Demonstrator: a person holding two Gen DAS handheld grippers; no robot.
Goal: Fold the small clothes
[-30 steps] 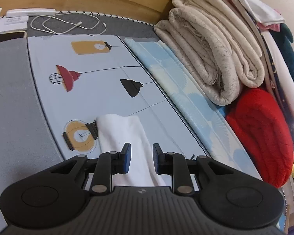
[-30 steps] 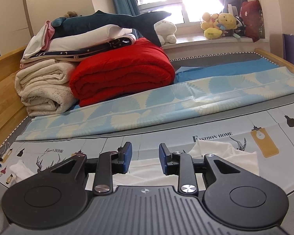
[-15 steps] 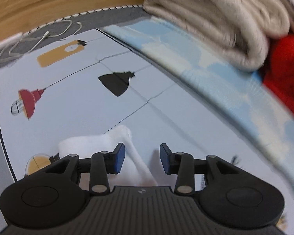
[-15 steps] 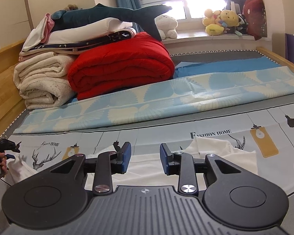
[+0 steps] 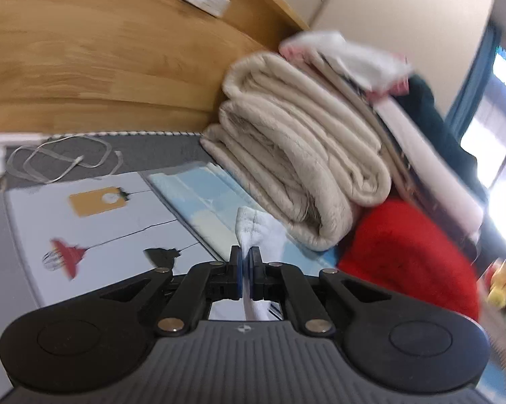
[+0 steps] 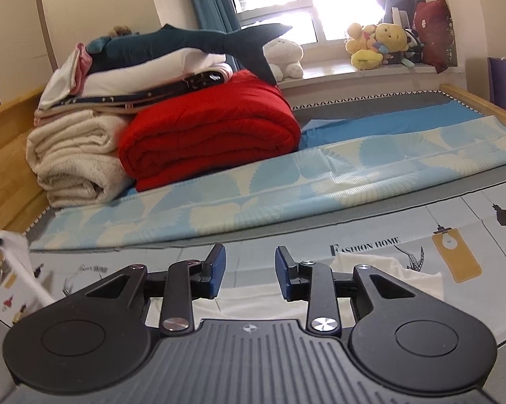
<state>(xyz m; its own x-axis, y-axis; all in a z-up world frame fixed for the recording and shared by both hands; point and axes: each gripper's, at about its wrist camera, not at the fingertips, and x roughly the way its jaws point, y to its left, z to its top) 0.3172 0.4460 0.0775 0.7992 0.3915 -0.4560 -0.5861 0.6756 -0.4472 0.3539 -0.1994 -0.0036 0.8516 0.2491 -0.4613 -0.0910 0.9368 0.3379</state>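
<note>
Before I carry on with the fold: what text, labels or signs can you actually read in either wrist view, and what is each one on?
"FASHION HOME": printed on the patterned mat, right wrist view.
Small script print on the same mat at the left: too blurred to read.
Small emblem on each gripper's body: a symbol, no letters.
Left wrist view: no readable text; the items on the wooden headboard are blurred.

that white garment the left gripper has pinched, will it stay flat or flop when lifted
Likely floppy: the white garment bunches above the shut left gripper, and in the right wrist view its raised end trails down in a slack strip. It looks thin, so probably light. The rest will probably drag across the printed mat.
</note>
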